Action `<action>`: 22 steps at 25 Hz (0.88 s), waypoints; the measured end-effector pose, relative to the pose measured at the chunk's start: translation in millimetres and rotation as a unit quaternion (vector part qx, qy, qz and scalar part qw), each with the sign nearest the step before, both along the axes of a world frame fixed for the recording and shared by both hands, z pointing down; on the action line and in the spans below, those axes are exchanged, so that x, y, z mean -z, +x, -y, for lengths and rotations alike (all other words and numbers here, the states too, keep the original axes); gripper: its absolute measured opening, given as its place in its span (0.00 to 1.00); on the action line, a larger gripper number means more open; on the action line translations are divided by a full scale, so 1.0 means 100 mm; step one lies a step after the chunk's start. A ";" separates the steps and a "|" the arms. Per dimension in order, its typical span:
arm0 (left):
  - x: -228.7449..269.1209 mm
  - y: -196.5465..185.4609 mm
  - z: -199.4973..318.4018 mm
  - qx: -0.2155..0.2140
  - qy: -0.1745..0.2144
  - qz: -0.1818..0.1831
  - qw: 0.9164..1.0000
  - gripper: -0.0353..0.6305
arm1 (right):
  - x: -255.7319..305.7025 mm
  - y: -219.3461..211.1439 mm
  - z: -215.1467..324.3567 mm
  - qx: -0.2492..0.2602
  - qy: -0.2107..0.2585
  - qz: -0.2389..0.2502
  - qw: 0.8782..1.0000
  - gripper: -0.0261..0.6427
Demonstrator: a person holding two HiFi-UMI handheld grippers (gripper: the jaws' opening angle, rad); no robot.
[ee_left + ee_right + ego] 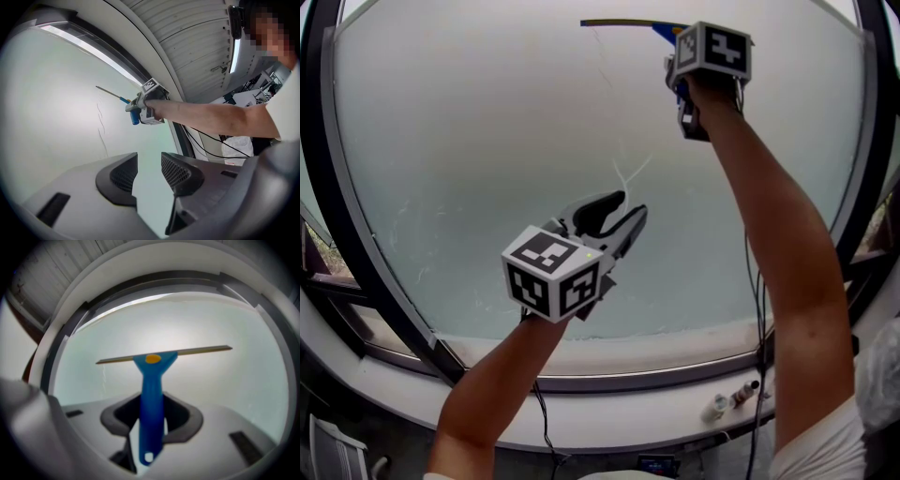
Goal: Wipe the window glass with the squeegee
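Note:
A blue-handled squeegee (152, 394) with a long thin blade (201, 351) and a yellow dot is held upright in my right gripper (152, 420), which is shut on its handle. In the head view the blade (619, 22) lies against the top of the frosted window glass (487, 141), my right gripper (686, 89) just below it. The left gripper view also catches the squeegee (126, 101) high on the pane. My left gripper (614, 220) hovers lower, near the glass middle, open with nothing between its fingers (122, 180).
Thin water streaks (628, 173) run down the glass. A dark window frame (356, 272) surrounds the pane, with a white sill (609, 398) below. Small bottles (733, 398) lie on the sill at the right. Cables (757, 309) hang beside my right arm.

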State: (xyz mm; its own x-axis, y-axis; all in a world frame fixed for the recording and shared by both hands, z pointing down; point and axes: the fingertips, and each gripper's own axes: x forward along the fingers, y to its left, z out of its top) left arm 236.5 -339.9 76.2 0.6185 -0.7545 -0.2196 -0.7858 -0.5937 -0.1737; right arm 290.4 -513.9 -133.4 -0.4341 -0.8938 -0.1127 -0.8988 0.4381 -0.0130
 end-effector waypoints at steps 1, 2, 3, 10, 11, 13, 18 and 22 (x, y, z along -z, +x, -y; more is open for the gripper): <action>-0.02 0.01 0.00 0.000 -0.002 -0.001 1.000 0.32 | -0.02 0.00 0.00 0.000 0.000 -0.002 1.000 0.26; -0.03 0.02 -0.01 -0.001 -0.003 -0.001 1.000 0.32 | -0.04 0.02 0.01 -0.001 0.000 -0.003 1.000 0.26; -0.05 0.02 -0.01 -0.001 -0.005 -0.002 1.000 0.32 | -0.06 0.03 0.02 -0.003 0.001 -0.003 1.000 0.26; -0.20 0.05 -0.03 0.001 -0.017 -0.008 1.000 0.32 | -0.28 0.04 0.01 -0.002 -0.007 -0.007 1.000 0.26; -0.21 0.05 -0.03 0.002 -0.018 -0.009 1.000 0.32 | -0.31 0.04 0.01 -0.002 -0.008 -0.008 1.000 0.26; -0.22 0.06 -0.03 0.002 -0.021 -0.011 1.000 0.32 | -0.35 0.05 0.01 -0.002 -0.012 -0.010 1.000 0.26; -0.24 0.07 -0.05 0.002 -0.027 -0.016 1.000 0.32 | -0.45 0.05 0.01 0.000 -0.022 -0.012 1.000 0.26; -0.31 0.07 -0.07 0.002 -0.032 -0.019 0.999 0.32 | -0.59 0.06 0.00 -0.002 -0.028 -0.016 0.999 0.26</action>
